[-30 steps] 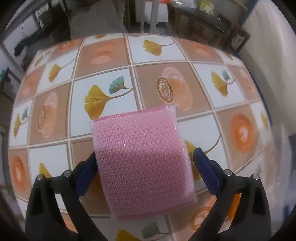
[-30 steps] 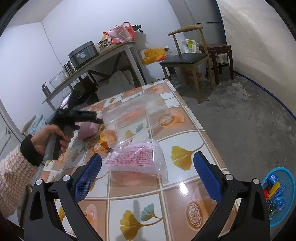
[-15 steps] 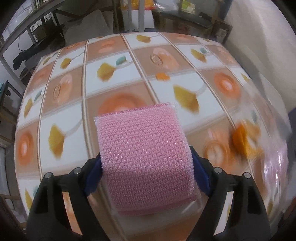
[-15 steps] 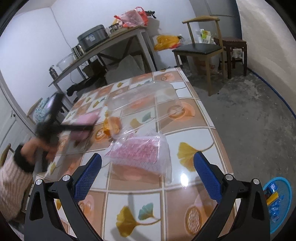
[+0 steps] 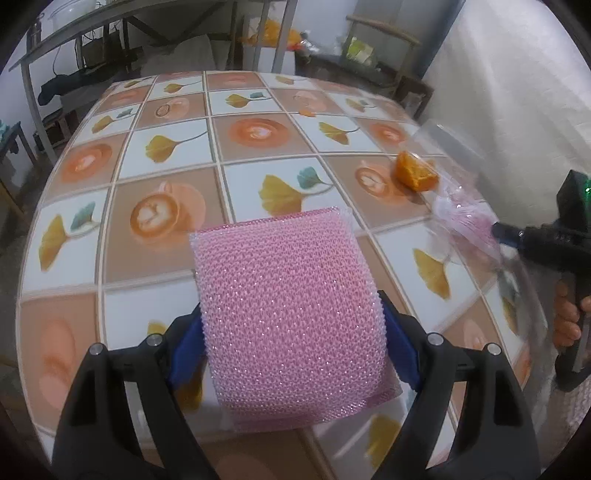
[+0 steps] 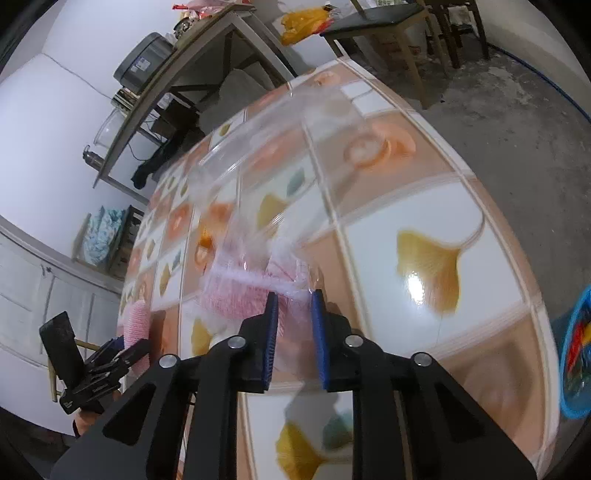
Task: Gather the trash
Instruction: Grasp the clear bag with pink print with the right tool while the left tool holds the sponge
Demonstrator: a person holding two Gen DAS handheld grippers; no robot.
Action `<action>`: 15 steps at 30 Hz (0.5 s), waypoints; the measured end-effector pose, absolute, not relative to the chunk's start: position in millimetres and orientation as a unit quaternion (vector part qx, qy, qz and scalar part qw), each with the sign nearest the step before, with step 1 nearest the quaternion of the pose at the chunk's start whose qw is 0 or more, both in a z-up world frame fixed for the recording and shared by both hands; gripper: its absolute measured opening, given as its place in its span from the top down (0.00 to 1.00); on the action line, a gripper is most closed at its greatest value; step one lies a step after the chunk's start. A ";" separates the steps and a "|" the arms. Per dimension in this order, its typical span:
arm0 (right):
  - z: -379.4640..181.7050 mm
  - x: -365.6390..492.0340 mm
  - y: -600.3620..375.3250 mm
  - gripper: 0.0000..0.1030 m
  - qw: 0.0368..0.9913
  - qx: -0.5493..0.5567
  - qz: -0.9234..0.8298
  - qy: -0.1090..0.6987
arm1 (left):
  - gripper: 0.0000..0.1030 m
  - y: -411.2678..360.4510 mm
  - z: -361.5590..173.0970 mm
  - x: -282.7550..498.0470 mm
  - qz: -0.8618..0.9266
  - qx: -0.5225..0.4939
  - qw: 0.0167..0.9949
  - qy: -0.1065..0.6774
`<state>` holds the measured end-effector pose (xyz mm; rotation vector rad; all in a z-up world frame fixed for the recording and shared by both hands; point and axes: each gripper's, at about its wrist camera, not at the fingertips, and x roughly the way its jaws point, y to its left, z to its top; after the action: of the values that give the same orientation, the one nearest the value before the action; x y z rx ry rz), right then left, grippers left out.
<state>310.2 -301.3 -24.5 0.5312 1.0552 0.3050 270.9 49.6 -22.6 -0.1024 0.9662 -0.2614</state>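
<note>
Pink scouring pad (image 5: 291,314) clamped in left gripper (image 5: 291,343); plastic wrapper (image 6: 255,284), jaws just closed, pinched in right gripper (image 6: 293,325); orange peel (image 5: 413,173) left uncollected on surface (image 5: 184,147), far right.

Both views ride on hand-held grippers and look steeply down at the table (image 5: 177,173), close above it. The left wrist view faces along the table toward the shelf (image 5: 122,14) beyond its far edge, with a pink pad (image 5: 288,306) filling the near centre. The right wrist view looks across the table's corner, tilted, with floor (image 6: 517,110) and a blue basket (image 6: 572,354) beside the table. Both share the tabletop, the orange scrap (image 5: 413,173) and the clear bag (image 6: 255,280); each view also catches the other gripper at its edge.
</note>
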 end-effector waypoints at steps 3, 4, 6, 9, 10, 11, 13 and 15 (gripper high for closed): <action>-22.3 284.9 -283.7 0.84 0.820 0.241 0.130 0.502 | 0.22 54.5 -24.2 259.8 -0.143 -0.050 0.880 0.451; -22.1 278.3 -278.9 0.84 0.819 0.242 0.129 0.504 | 0.22 56.0 -24.6 255.9 -0.150 -0.047 0.881 0.447; -22.7 259.2 -263.2 0.84 0.810 0.251 0.133 0.513 | 0.22 57.9 -23.6 253.6 -0.161 -0.050 0.878 0.448; -24.3 233.6 -239.3 0.83 0.801 0.252 0.134 0.526 | 0.22 62.1 -23.7 252.9 -0.176 -0.063 0.875 0.447; -23.6 224.4 -230.2 0.83 0.799 0.249 0.142 0.529 | 0.22 63.7 -24.0 253.2 -0.181 -0.067 0.875 0.445; -23.1 218.8 -223.7 0.83 0.798 0.244 0.148 0.531 | 0.22 64.0 -23.8 252.5 -0.184 -0.068 0.874 0.444; -17.4 204.0 -204.6 0.73 0.796 0.211 0.162 0.543 | 0.22 66.0 -24.3 251.9 -0.191 -0.072 0.874 0.440; -6.4 193.5 -193.7 0.48 0.809 0.169 0.159 0.540 | 0.22 67.7 -24.9 251.0 -0.196 -0.075 0.875 0.437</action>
<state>193.5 -193.7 -6.4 0.3607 1.1543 0.3409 251.0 67.7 -24.9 -0.1567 0.9114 -0.4089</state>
